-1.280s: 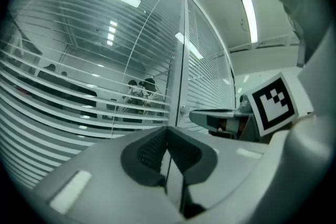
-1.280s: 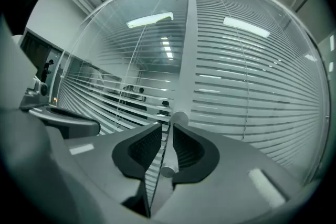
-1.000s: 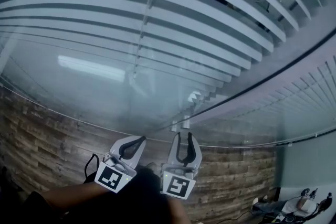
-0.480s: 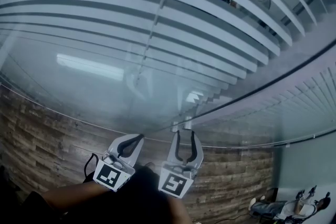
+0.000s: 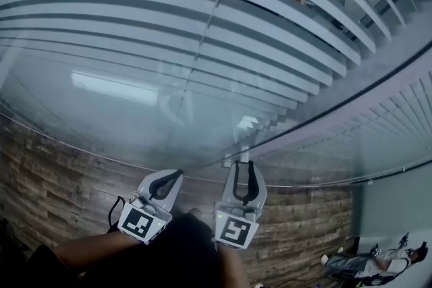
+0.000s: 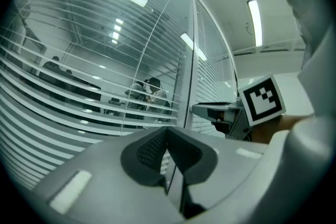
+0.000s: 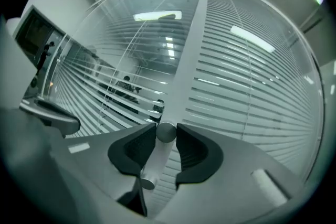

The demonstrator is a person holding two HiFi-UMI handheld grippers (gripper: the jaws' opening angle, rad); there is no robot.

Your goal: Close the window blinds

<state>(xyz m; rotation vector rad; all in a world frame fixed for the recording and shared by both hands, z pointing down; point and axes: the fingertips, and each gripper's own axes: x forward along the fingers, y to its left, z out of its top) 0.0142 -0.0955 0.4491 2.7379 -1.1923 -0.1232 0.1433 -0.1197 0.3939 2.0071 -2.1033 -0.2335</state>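
White horizontal blinds [image 5: 135,17] hang behind glass, their slats tilted apart so the room beyond shows through. In the right gripper view a white blind wand [image 7: 154,161] runs up between the jaws, and its round end sits between the two pads. My right gripper [image 7: 166,135] is closing on the wand, and both pads touch it. In the head view the right gripper [image 5: 244,165] points up at the glass. My left gripper [image 5: 175,175] is beside it on the left, shut and empty. In its own view the left gripper [image 6: 168,136] shows its pads pressed together.
A dark frame bar [image 5: 351,101] divides this pane from a second blind [image 5: 398,131] on the right. Wood-patterned panelling [image 5: 61,172] lies below the glass. People sit at desks [image 6: 149,92] beyond the slats. Some gear lies on the floor [image 5: 371,260] at the lower right.
The right gripper has shifted slightly right and upward, and its jaws, wider half a second ago, have narrowed. The left gripper has barely moved. The view has tilted a little upward.
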